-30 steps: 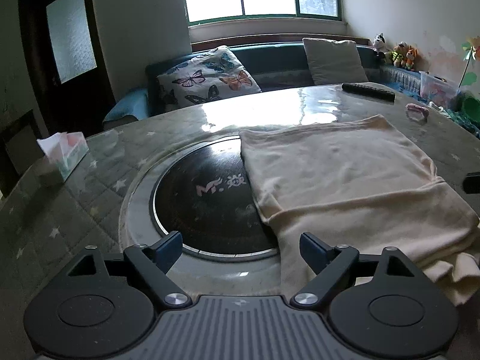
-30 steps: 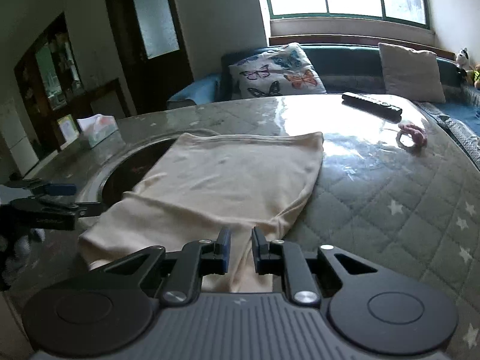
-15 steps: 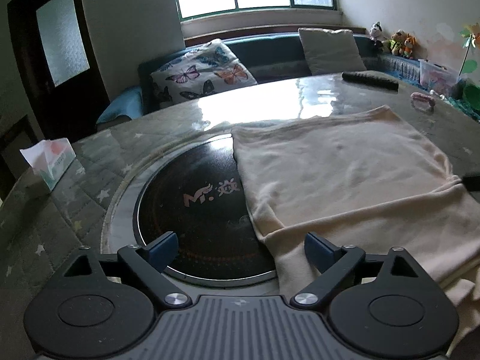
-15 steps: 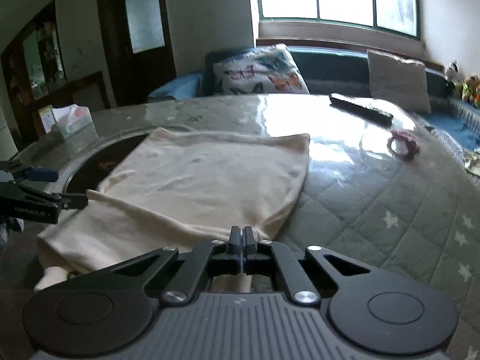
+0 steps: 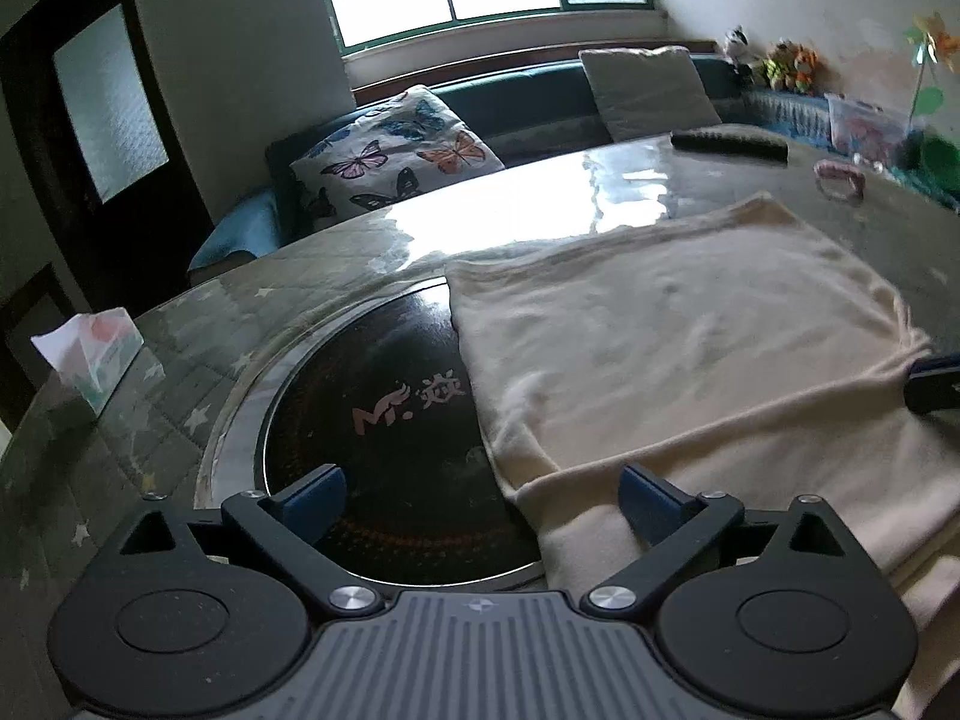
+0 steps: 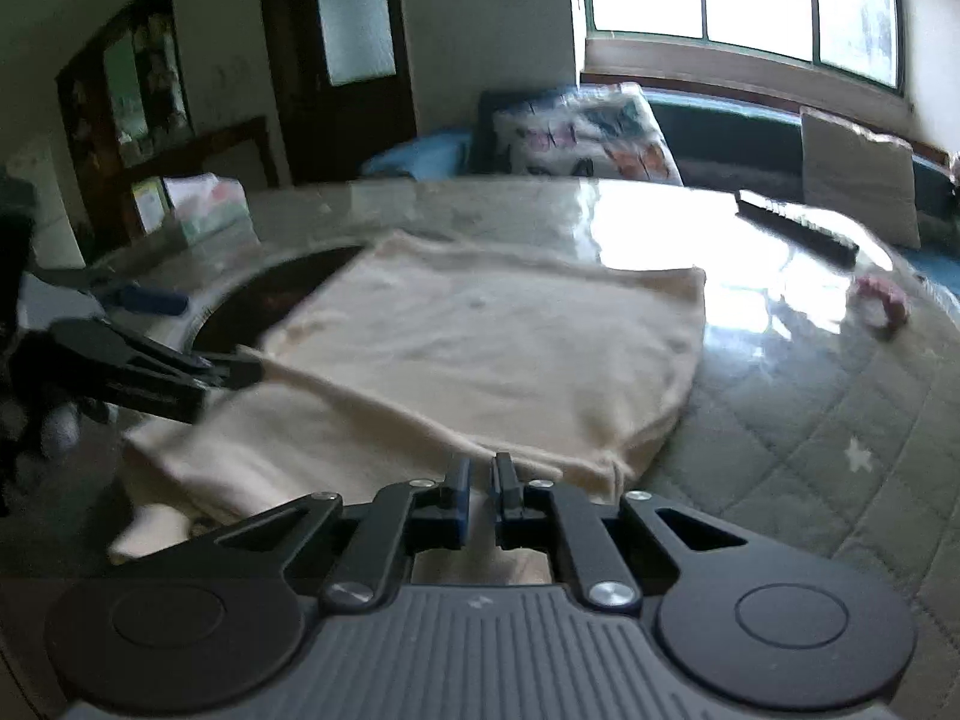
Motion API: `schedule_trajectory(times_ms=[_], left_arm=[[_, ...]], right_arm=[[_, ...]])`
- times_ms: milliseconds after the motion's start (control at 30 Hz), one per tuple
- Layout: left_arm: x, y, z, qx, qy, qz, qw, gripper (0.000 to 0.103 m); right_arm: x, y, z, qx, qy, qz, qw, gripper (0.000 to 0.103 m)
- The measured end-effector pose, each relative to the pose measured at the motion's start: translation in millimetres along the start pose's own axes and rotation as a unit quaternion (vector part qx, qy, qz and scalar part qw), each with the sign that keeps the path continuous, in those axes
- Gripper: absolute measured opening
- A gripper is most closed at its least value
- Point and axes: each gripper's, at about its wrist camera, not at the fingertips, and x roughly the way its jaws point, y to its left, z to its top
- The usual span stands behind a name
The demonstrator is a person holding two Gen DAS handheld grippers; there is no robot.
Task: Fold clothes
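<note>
A cream garment [image 5: 690,348] [image 6: 480,330] lies flat on the round table, its near part folded over so a straight fold edge runs across. My left gripper [image 5: 480,498] is wide open and low at the fold's left end, above the garment's corner and the dark plate, holding nothing. It shows from the side in the right wrist view [image 6: 198,336]. My right gripper [image 6: 482,480] sits at the fold's right end. Its jaws are nearly together, with cream cloth filling the thin slit. One of its fingertips [image 5: 936,381] shows at the right edge of the left wrist view.
A dark round plate [image 5: 384,420] is set into the quilted table [image 5: 150,450], partly under the garment. A tissue box [image 5: 102,354] stands at the left, with a remote [image 5: 729,144] and a pink ring [image 5: 840,177] at the far right. A cushioned sofa lies beyond.
My left gripper moved forward and lower toward the fold's left end, still open. My right gripper shut at the fold edge half a second ago; now a thin slit shows and its view has swung.
</note>
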Motion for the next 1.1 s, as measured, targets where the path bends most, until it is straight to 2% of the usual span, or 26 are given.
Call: schedule_trajectory(times_ms=[100,133,267,500,700,833,1100], left_arm=[[-6,-1,-1,0.011,-0.006,0.002,0.9999,0.100],[-10,-3,-1,0.017,-0.011,0.000,0.9998,0.100],[-26,-15,-2,0.046,-0.030,-0.007,0.9984,0.101],[-44,-47,-14,0.114,-0.058,-0.026,0.9914,0.102],[-45,-55,-26,0.128,-0.051,-0.036,0.9898,0.102],[-46,-53,-28,0.124,-0.052,-0.039,0.9902,0.102],[-54,-46,-31,0.115,-0.055,-0.037,0.9912,0.102]], right_arm=[[-2,0,0,-0.004,0.004,0.001,1.000,0.006],[-5,1,0,-0.009,0.001,0.002,1.000,0.011],[-17,11,2,-0.028,-0.002,0.024,0.999,0.019],[-11,41,-2,-0.055,0.003,0.075,0.996,0.020],[-3,58,-8,-0.069,0.014,0.097,0.993,0.020],[-9,49,-12,-0.060,0.015,0.086,0.994,0.028],[-27,15,-22,-0.017,0.026,0.064,0.997,0.029]])
